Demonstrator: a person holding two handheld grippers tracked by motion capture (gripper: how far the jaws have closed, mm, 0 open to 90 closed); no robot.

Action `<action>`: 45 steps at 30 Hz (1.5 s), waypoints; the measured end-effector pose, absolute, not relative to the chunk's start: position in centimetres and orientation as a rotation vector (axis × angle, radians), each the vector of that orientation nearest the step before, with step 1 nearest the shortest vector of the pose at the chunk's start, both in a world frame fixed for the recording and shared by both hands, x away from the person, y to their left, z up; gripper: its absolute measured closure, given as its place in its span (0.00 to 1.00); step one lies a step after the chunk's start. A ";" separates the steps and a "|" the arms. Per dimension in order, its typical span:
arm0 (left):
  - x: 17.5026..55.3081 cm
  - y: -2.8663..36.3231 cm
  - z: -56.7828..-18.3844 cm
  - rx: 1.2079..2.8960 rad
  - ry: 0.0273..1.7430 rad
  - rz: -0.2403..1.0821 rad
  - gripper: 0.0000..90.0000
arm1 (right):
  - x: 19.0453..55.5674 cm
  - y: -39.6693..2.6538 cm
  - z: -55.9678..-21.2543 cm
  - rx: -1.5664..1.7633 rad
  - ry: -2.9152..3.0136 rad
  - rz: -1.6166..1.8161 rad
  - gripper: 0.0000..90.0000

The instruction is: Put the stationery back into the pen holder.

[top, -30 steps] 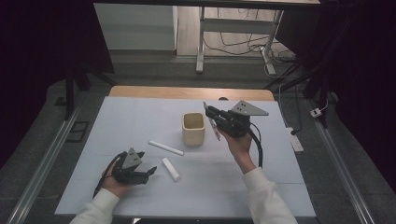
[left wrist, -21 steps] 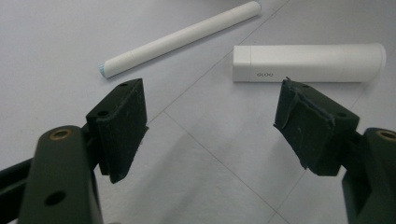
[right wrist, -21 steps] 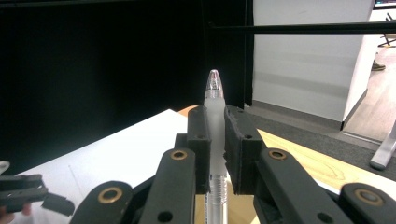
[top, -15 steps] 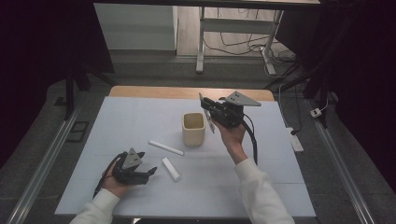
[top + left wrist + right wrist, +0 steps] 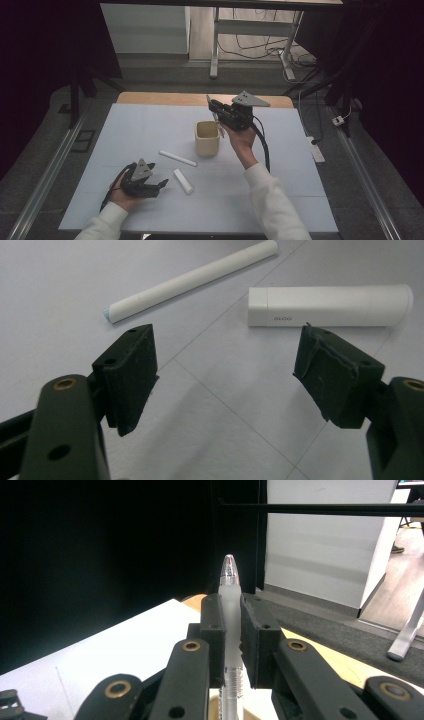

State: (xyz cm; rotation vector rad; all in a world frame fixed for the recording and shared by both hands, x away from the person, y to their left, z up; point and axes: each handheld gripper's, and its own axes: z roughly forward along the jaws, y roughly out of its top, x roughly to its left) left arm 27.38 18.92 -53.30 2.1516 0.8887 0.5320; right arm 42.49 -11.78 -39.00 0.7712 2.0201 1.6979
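Pen clamped upright between the jaws of the right hand-held gripper, its clear tip rising past the pads, hangs just above and beside the beige cup; the grip sits low on the barrel, probably so the pen can be tipped and dropped into the cup's open mouth. The left hand-held gripper rests low on the white surface with its jaws spread wide and nothing between them, aimed at the white capped tube just beyond its pads, seemingly ready to take it next. A slimmer white marker lies a little farther off, apart from the tube and short of the cup.
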 end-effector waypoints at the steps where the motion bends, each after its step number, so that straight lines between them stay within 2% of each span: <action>1: 27.4 18.9 -53.3 2.151 0.888 0.532 0.28 | 42.6 -11.7 -39.0 0.770 2.020 1.697 0.89; 28: 27.3 18.9 -53.3 2.152 0.885 0.531 0.28 | 44.8 -8.6 -38.9 0.746 2.004 1.734 0.89; 45: 27.4 18.9 -53.3 2.155 0.885 0.528 0.28 | 44.7 -8.6 -39.7 0.726 2.015 1.722 0.89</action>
